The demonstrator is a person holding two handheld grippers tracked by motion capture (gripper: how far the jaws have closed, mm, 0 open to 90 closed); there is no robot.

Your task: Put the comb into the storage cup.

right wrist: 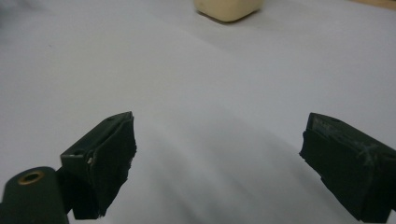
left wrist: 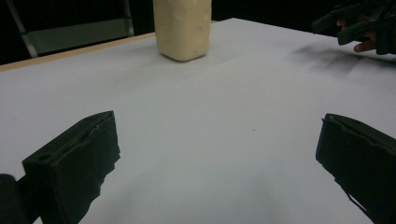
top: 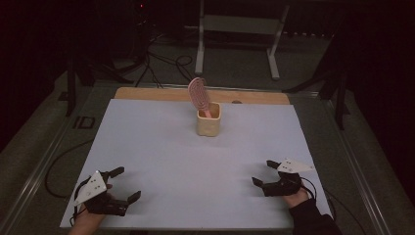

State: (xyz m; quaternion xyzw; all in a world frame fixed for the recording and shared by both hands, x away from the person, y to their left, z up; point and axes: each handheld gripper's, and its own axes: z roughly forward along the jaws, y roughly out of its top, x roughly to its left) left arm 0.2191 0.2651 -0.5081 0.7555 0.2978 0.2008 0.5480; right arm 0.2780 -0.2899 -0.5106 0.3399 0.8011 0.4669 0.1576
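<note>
A cream cup [top: 208, 121] stands upright toward the back middle of the white table sheet [top: 186, 161]. A pink round-headed brush [top: 198, 93] stands in it, head up and leaning left. My left gripper [top: 125, 184] rests at the near left, open, with nothing between its jaws. My right gripper [top: 264, 172] rests at the near right, also open and empty. The left gripper view has the cup [left wrist: 182, 28] far ahead and the other gripper [left wrist: 359, 28] at the upper right. In the right gripper view, the cup's base [right wrist: 228, 9] sits at the top edge.
A strip of wooden tabletop [top: 147, 93] runs along the back of the sheet. Behind the table a metal stand [top: 240, 34] and loose cables [top: 161, 63] lie on the dark floor. A metal rail [top: 44, 161] runs beside the table's left edge.
</note>
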